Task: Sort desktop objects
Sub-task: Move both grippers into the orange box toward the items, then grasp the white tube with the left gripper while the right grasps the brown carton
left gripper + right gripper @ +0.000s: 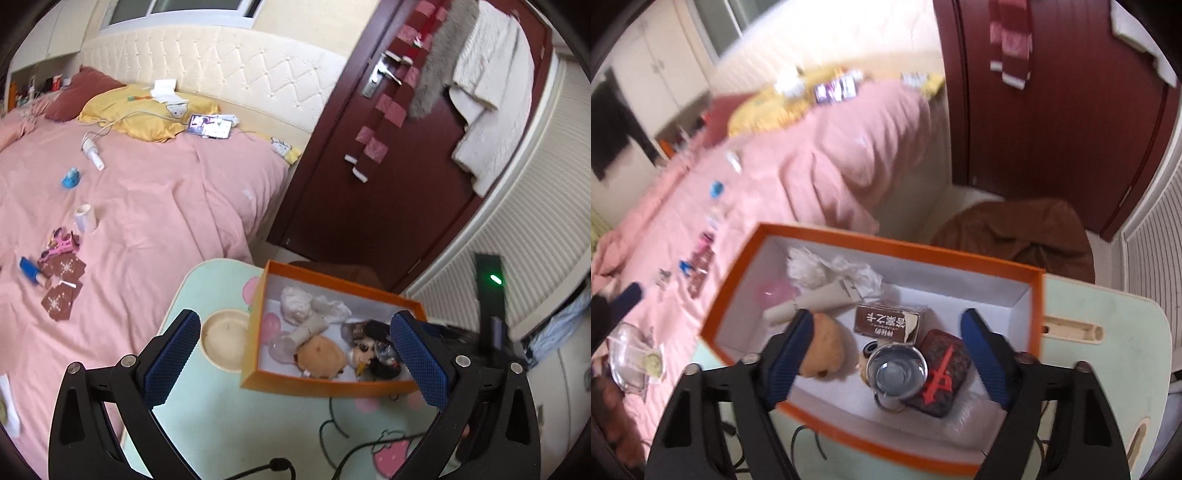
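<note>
Right wrist view: right gripper spread, empty, above orange box; left gripper likewise spread

Orange box with white inside, pink bedsheet

Box on the small table beside the bed, plush toy inside.

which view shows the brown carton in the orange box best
The right wrist view: the brown carton lies in plain sight mid-box, its printed side facing the camera. In the left wrist view the orange box is seen, but the carton cannot be made out among the clutter.
</note>
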A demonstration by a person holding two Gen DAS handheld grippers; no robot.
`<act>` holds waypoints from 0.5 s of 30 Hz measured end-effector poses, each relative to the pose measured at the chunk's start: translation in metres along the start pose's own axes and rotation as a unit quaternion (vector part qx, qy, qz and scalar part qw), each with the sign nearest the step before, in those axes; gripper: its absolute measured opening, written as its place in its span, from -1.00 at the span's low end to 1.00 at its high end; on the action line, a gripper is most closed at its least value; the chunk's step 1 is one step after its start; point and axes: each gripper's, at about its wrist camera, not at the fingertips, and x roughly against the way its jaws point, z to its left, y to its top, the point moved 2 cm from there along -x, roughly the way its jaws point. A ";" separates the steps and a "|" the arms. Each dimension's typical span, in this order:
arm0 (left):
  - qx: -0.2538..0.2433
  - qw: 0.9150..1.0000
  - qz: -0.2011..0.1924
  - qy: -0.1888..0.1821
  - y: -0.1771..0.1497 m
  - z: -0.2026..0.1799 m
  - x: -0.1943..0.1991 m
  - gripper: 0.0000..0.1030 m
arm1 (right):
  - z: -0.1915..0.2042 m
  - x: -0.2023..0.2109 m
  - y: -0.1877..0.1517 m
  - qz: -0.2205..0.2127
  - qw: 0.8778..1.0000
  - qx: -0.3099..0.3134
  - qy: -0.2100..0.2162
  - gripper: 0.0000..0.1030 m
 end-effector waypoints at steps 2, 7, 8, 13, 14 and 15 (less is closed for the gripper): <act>-0.035 0.999 0.003 0.009 -0.001 -0.008 -0.001 0.89 | -0.002 -0.014 0.000 0.036 0.999 0.006 -0.014 -0.18; -0.106 0.994 0.023 -0.010 0.001 -0.034 -0.013 0.40 | -0.010 0.000 -0.001 0.015 1.000 -0.010 0.012 -0.19; -0.115 0.993 0.033 -0.022 0.001 -0.039 -0.019 0.27 | -0.013 0.009 -0.002 0.000 1.000 -0.014 0.018 -0.18; -0.124 0.985 0.113 -0.033 -0.001 -0.048 -0.067 -0.46 | -0.030 0.051 -0.006 -0.060 0.997 -0.043 0.039 -0.18; -0.123 0.983 0.134 -0.025 -0.002 -0.048 -0.079 -0.46 | -0.034 0.055 -0.007 -0.064 0.996 -0.048 0.040 -0.18; -0.122 0.981 0.147 -0.020 -0.002 -0.048 -0.089 -0.46 | -0.037 0.060 -0.009 -0.068 0.995 -0.055 0.041 -0.18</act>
